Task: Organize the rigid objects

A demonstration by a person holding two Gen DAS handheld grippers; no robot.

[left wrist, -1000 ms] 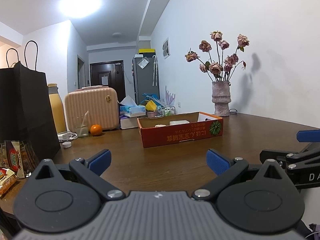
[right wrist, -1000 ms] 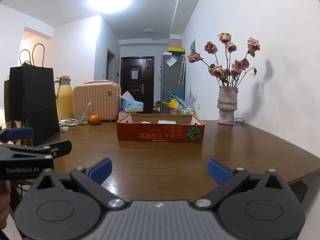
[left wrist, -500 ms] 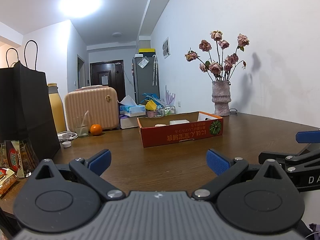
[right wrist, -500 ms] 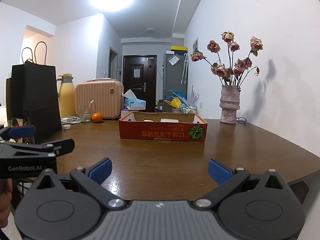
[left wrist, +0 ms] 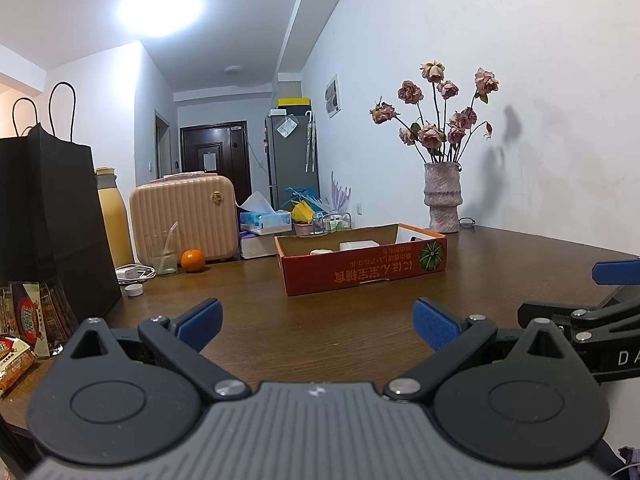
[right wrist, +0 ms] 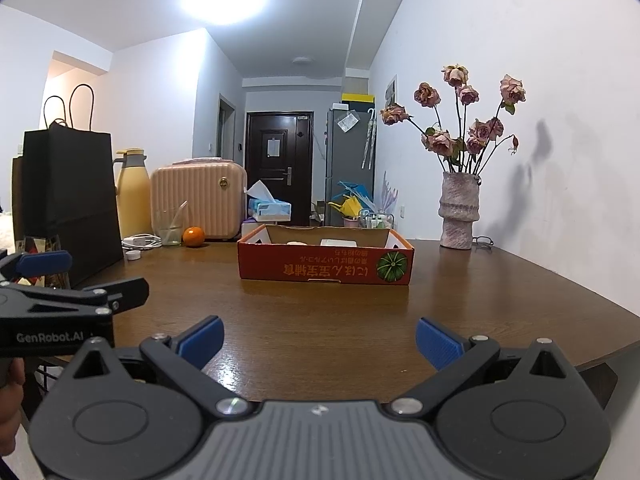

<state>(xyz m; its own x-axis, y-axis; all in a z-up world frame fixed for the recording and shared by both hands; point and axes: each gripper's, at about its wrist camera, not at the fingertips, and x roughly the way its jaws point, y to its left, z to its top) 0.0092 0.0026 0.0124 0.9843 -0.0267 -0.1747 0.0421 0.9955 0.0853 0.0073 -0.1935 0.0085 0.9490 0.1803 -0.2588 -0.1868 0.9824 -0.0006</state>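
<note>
Both tools — left [left wrist: 316,320], right [right wrist: 318,338] — wide, empty, barely moved since a second ago; box [right wrist: 325,258] holds pale items — stage undetermined

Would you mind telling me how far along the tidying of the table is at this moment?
Barely started, it seems. Done: a few pale items already lie in the orange cardboard box. In hand: nothing; the left gripper and right gripper both hover over the table with jaws wide apart. Left: the orange, white cap and charger sit loose beside the black bag.
</note>
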